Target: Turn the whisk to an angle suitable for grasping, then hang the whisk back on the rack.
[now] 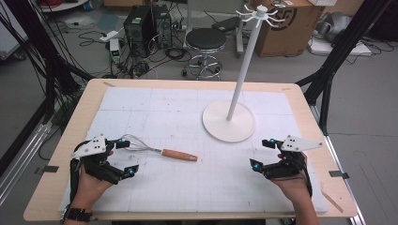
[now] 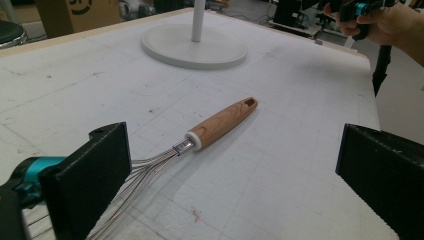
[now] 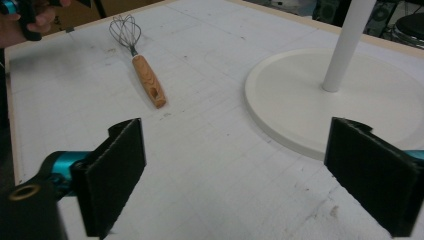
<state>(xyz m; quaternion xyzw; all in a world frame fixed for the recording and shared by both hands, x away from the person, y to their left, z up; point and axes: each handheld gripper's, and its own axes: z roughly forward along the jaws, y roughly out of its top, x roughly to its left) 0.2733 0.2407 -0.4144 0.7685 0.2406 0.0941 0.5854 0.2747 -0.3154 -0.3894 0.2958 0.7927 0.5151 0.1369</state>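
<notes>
A wire whisk with a wooden handle point(image 1: 178, 154) lies flat on the white mat, its wire head pointing left. My left gripper point(image 1: 126, 157) stands open at the whisk's wire end, the wires point(image 2: 150, 170) running beside its left jaw and the handle point(image 2: 222, 122) stretching away between the jaws. Nothing is pressed by the pads. My right gripper point(image 1: 263, 153) stands open over the mat at the right, close to the stand's base, with nothing between its jaws. From there the whisk point(image 3: 145, 80) lies farther off at the upper left.
A white hook stand rises from a round base point(image 1: 229, 122) on the mat's right half; its pole point(image 1: 244, 65) ends in a ring of hooks. The wooden table edge point(image 1: 328, 154) borders the mat. A stool, computers, cables and a cardboard box stand beyond the table.
</notes>
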